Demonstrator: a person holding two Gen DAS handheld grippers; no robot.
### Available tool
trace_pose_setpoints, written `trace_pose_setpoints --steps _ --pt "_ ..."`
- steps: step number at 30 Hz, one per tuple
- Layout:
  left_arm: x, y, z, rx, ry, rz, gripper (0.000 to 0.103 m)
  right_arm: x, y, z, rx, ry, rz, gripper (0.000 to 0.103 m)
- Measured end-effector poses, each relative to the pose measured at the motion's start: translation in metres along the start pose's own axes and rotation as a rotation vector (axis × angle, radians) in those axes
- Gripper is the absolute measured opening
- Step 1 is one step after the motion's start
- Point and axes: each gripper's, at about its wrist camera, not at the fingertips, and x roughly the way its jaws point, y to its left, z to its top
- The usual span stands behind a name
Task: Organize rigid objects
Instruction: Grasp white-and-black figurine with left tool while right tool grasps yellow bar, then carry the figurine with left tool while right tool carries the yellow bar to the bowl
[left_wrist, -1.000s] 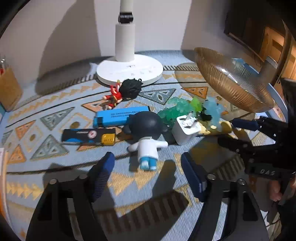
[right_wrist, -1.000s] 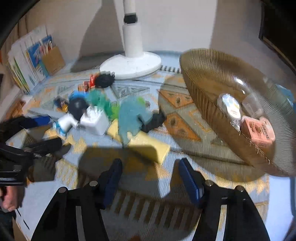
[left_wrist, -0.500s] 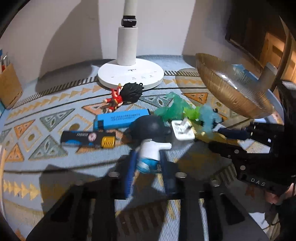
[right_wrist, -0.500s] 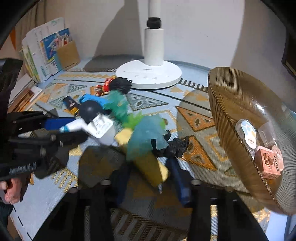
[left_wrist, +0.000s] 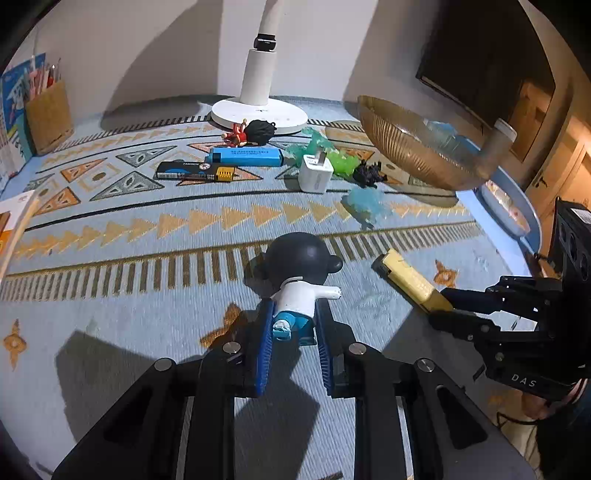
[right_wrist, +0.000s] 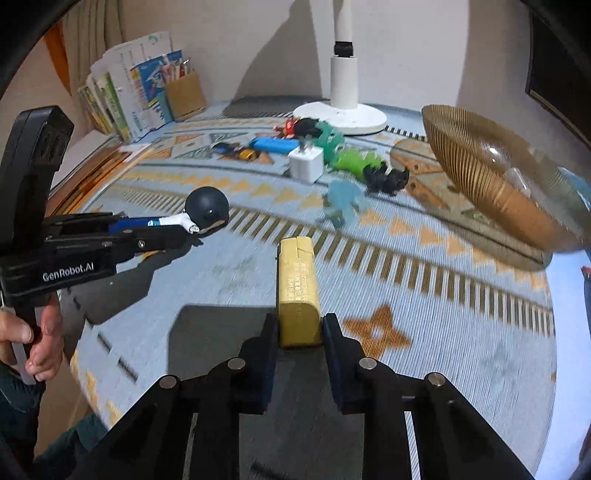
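My left gripper (left_wrist: 292, 325) is shut on the legs of a toy figure (left_wrist: 301, 269) with a black round head and white body, held above the mat; it also shows in the right wrist view (right_wrist: 205, 206). My right gripper (right_wrist: 299, 332) is shut on a yellow lighter (right_wrist: 297, 284), held above the mat; it also shows in the left wrist view (left_wrist: 413, 282). On the mat lie a white charger (left_wrist: 314, 173), a blue lighter (left_wrist: 245, 157), a black lighter (left_wrist: 195, 171), a red-and-black figure (left_wrist: 255, 131), a black figure (left_wrist: 369, 172) and green and blue soft toys (left_wrist: 365, 206).
A ribbed amber glass bowl (right_wrist: 491, 177) with a few items stands at the right. A white lamp base (left_wrist: 260, 114) stands at the back. A pencil holder (left_wrist: 48, 118) and books (right_wrist: 122, 99) are at the left. The patterned mat (left_wrist: 147, 229) covers the round table.
Both grippers closed: the left on the toy figure, the right on the yellow lighter. Both then lifted their objects and pulled back from the pile toward the near side.
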Motion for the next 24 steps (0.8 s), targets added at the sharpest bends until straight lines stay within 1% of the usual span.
trace_pose_setpoints --steps 1,2,3,4,5,6,7,9,10,11,12,13,14,15,17,19,21,24 --pt "0.001 0.0 -0.001 -0.007 0.005 0.0 0.028 0.0 0.001 -0.001 0.003 0.003 -0.002 0.024" --pt "0.001 0.001 -0.002 -0.014 0.008 0.001 0.033 0.001 0.001 0.001 0.01 0.004 -0.001 0.028" --pt "0.002 0.0 -0.003 -0.016 0.007 0.002 0.035 0.003 0.0 0.004 0.021 0.017 0.008 0.03" --pt "0.002 0.0 -0.003 -0.012 0.007 0.009 0.04 0.005 0.0 0.008 0.025 0.021 0.012 0.035" --pt "0.003 0.0 -0.002 -0.008 0.011 0.024 0.054 0.007 0.001 0.013 0.018 0.021 0.0 0.039" --pt "0.004 0.0 -0.001 -0.002 0.012 0.044 0.062 0.009 0.002 0.014 0.01 0.023 -0.014 0.044" --pt "0.004 -0.002 0.0 0.01 0.004 0.067 0.07 0.013 0.004 0.016 0.001 0.033 -0.031 0.044" --pt "0.005 -0.006 0.002 0.042 -0.007 0.078 0.071 0.019 0.008 0.02 -0.025 0.038 -0.062 0.044" --pt "0.008 -0.009 0.003 0.055 0.005 0.075 0.071 0.02 0.011 0.022 -0.038 0.038 -0.067 0.041" --pt "0.012 -0.012 0.004 0.069 0.017 0.082 0.071 0.02 0.014 0.023 -0.046 0.036 -0.066 0.037" --pt "0.018 -0.017 0.005 0.09 0.03 0.099 0.07 0.021 0.017 0.024 -0.055 0.034 -0.067 0.03" --pt "0.022 -0.021 0.005 0.112 0.04 0.111 0.067 0.021 0.021 0.024 -0.066 0.03 -0.072 0.025" --pt "0.025 -0.026 0.004 0.13 0.049 0.12 0.054 0.021 0.024 0.023 -0.078 0.026 -0.072 0.023" --pt "0.024 -0.03 0.004 0.15 0.039 0.142 0.044 0.02 0.026 0.022 -0.082 0.025 -0.075 0.023" --pt "0.022 -0.031 0.005 0.137 0.048 0.107 0.045 0.018 0.028 0.021 -0.079 0.023 -0.061 0.023" --pt "0.016 -0.03 0.007 0.112 0.029 0.07 0.045 0.014 0.024 0.02 -0.053 0.019 -0.018 0.023" --pt "0.005 -0.031 0.011 0.101 -0.005 0.064 0.045 0.003 0.019 0.021 -0.031 -0.008 0.031 0.023" --pt "-0.011 -0.034 0.022 0.083 -0.048 0.059 0.045 -0.02 0.01 0.028 -0.004 -0.064 0.04 0.023"
